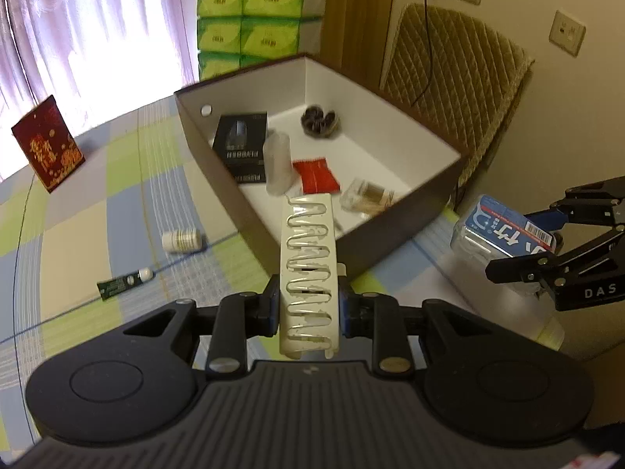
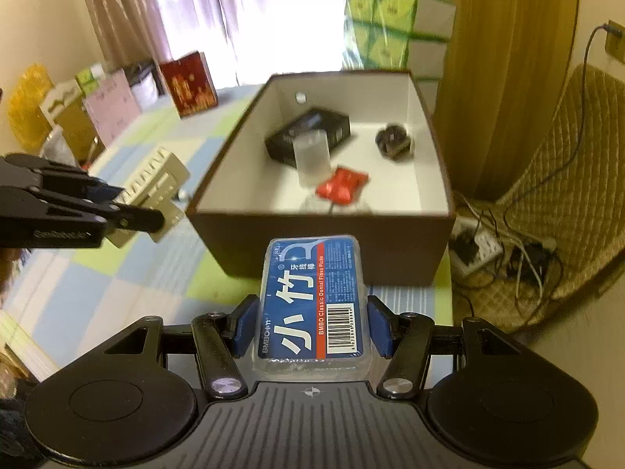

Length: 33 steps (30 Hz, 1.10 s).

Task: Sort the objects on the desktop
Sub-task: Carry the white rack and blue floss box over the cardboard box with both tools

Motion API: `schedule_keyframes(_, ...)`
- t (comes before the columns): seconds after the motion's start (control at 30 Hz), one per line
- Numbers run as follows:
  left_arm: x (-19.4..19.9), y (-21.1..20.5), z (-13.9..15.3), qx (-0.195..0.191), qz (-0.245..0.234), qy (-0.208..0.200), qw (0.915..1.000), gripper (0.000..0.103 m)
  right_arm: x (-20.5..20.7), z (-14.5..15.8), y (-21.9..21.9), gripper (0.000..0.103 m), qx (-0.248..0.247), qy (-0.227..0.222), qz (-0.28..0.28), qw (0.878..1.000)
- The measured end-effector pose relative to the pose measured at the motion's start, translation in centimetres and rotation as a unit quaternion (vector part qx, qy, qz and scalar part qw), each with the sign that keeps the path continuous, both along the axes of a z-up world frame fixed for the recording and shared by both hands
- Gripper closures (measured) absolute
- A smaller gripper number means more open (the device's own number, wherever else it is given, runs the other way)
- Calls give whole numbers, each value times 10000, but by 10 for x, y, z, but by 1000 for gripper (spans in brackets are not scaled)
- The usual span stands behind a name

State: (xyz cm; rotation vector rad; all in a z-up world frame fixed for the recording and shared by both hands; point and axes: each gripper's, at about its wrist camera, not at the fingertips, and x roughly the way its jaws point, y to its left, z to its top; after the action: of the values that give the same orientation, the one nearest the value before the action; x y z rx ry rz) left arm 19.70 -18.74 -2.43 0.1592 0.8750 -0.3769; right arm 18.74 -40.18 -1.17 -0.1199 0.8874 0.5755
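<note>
Clear packet (image 1: 365, 195) blurred, partly behind comb (image 1: 308, 269).

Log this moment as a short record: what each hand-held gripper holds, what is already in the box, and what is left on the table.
left hand-held gripper: shut on a cream plastic hair claw clip
right hand-held gripper: shut on a clear plastic case of dental floss picks with a blue label
brown cardboard box with white inside: holds a black carton, a frosted clear cup, a red sachet, a dark round item, a clear toothpick box
checked tablecloth: a small white bottle and a dark green tube outside the box
</note>
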Motion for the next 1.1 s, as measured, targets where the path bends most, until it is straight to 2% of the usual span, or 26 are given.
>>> schedule_keyframes(0.37, 36, -20, 26, -111, 206, -314, 9992, 80, 55, 25, -5, 48, 339, -457, -99, 9983)
schedule_keyframes(0.67, 68, -34, 29, -11, 342, -395, 9986, 80, 103, 24, 9, 48, 253, -677, -84, 9974)
schedule_keyframes(0.8, 82, -40, 21, -5, 346, -287, 9990, 80, 125, 14, 16, 48, 96, -641, -61, 9979)
schedule_keyframes(1.1, 126, -45, -9, 44, 493, 261, 9984, 80, 167, -14, 35, 48, -379, -451, 110, 9982)
